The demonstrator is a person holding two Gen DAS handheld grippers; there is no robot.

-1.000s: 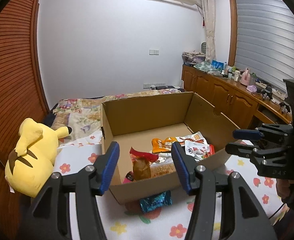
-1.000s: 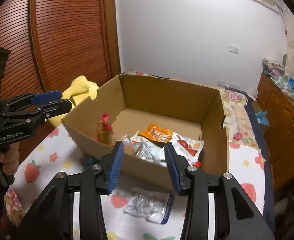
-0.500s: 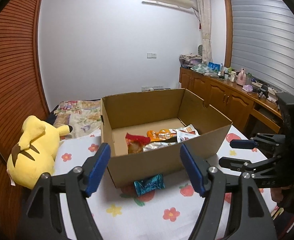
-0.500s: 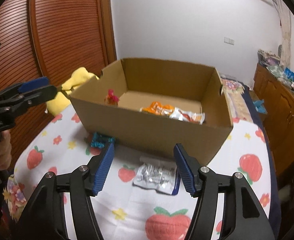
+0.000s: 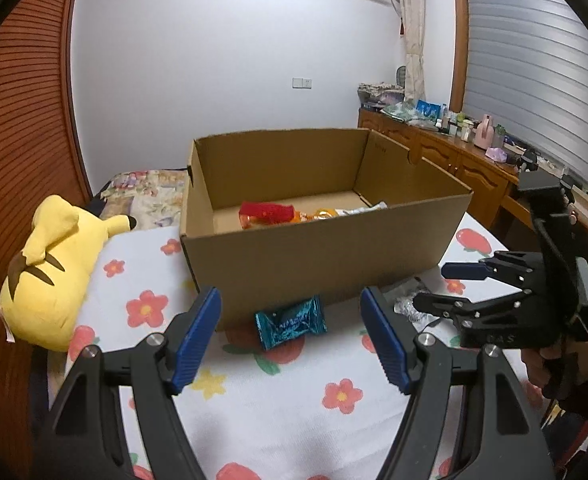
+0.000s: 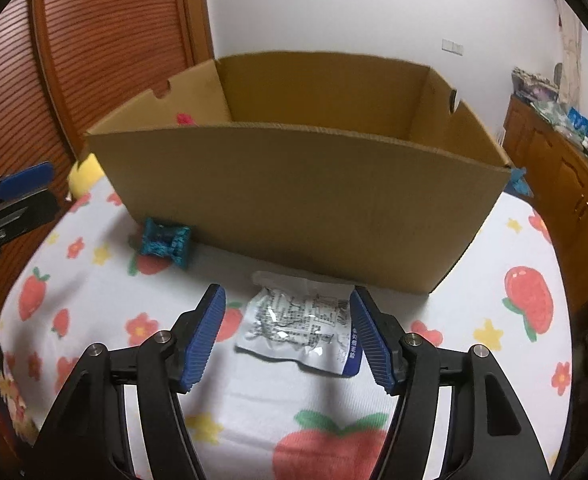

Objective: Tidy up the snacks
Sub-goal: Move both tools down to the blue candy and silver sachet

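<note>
The left claw (image 5: 290,338) is wide and holds nothing. Its blue pads have just been opening. Right past it, between the pads in the left wrist view, lies a small shiny teal candy wrapper with twisted ends (image 5: 290,322). The candy rests on the white cloth with flowers and strawberries (image 5: 294,408), up against the front wall of the big brown cardboard box (image 5: 317,264). Its long side runs across, from one pad toward the other.

The right claw (image 6: 288,338) is wide too, with nothing held, and its pads have also just been opening. A flat silver snack packet with a blue edge (image 6: 305,326) lies on the cloth between them, just in front of the box. Its long side also runs from pad to pad.

Each snack is nearest its own claw. I think each claw must drop lower before closing. Other snacks are in the box already.
</note>
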